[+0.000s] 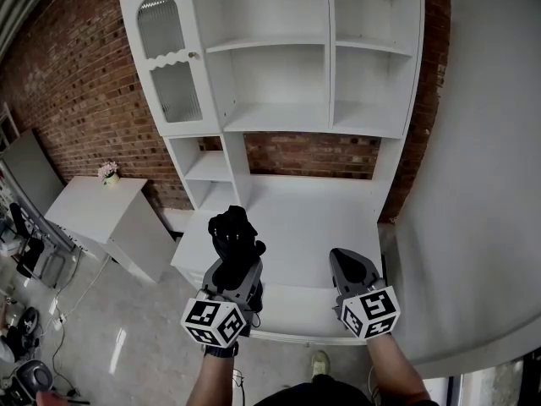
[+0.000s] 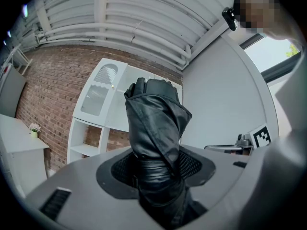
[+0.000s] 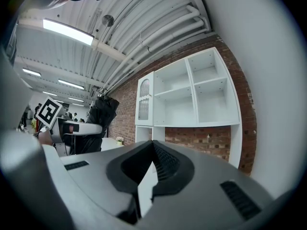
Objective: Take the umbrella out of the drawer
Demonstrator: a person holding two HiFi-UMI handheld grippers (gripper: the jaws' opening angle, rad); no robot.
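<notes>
A folded black umbrella (image 1: 232,231) stands up out of my left gripper (image 1: 233,265), which is shut on its lower part. In the left gripper view the umbrella (image 2: 156,123) fills the middle and both pads press on it at my left gripper (image 2: 156,169). My right gripper (image 1: 351,269) hangs level to the right of it, shut and empty. Nothing lies between the jaws of my right gripper (image 3: 151,169) in the right gripper view, where the umbrella (image 3: 101,111) shows at the left. Both grippers hover over the white cabinet's counter (image 1: 304,227); its front (image 1: 296,311) is partly hidden by them.
A tall white shelf unit (image 1: 279,57) with a glass door (image 1: 169,57) stands on the counter against a brick wall (image 1: 76,83). A white side table (image 1: 93,205) with a small flower pot (image 1: 110,173) is at the left. A white wall (image 1: 482,184) closes the right side.
</notes>
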